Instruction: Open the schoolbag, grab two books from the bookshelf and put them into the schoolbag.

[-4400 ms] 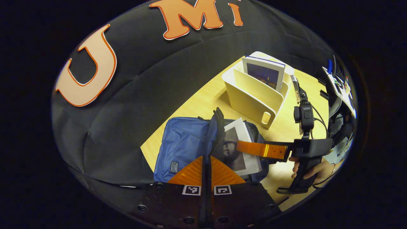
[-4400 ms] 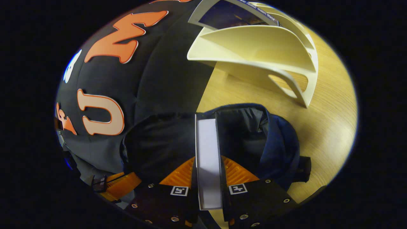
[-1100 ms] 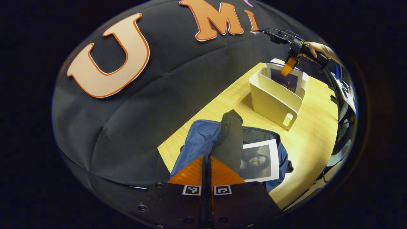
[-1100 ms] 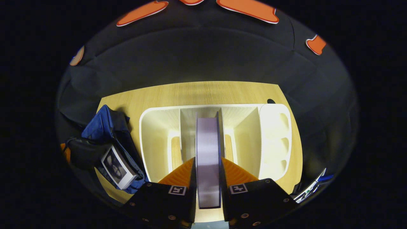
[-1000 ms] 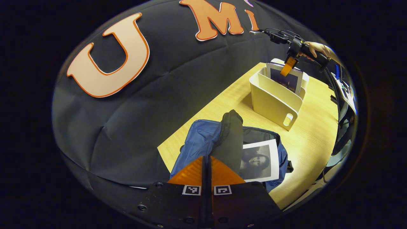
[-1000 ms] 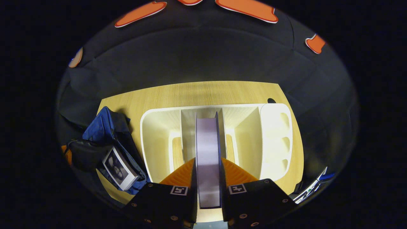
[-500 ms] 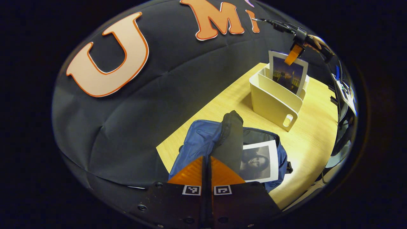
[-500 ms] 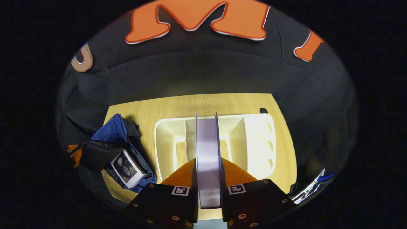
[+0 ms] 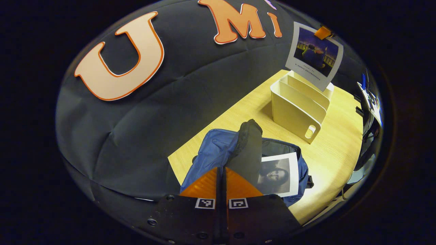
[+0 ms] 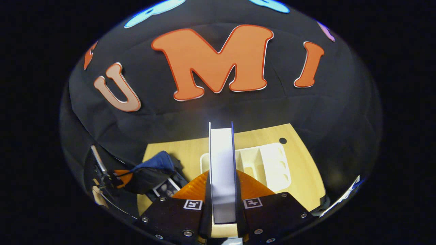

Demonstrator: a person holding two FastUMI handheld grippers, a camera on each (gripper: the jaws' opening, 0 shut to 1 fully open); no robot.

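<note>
The blue schoolbag (image 9: 211, 154) lies open on the wooden table. My left gripper (image 9: 220, 172) is shut on its dark flap (image 9: 248, 149) and holds it up. A book with a portrait cover (image 9: 277, 174) sits in the bag's mouth. My right gripper (image 10: 222, 178) is shut on a second book (image 10: 221, 149), seen edge-on between its fingers. In the left gripper view this second book (image 9: 315, 54) hangs in the air above the cream bookshelf (image 9: 298, 107), clear of its slots. In the right gripper view the bookshelf (image 10: 269, 166) lies below, with the schoolbag (image 10: 153, 166) to its left.
The table's near edge (image 9: 320, 212) runs just right of the bag. Cluttered items (image 9: 369, 98) stand beyond the table at the far right. A small round hole (image 10: 282, 140) marks the tabletop behind the bookshelf. The booth's black cloth wall rises close behind the table.
My right gripper has risen with the second book, pulling it up out of the bookshelf into the air. The left gripper keeps the bag's flap up, unmoved.
</note>
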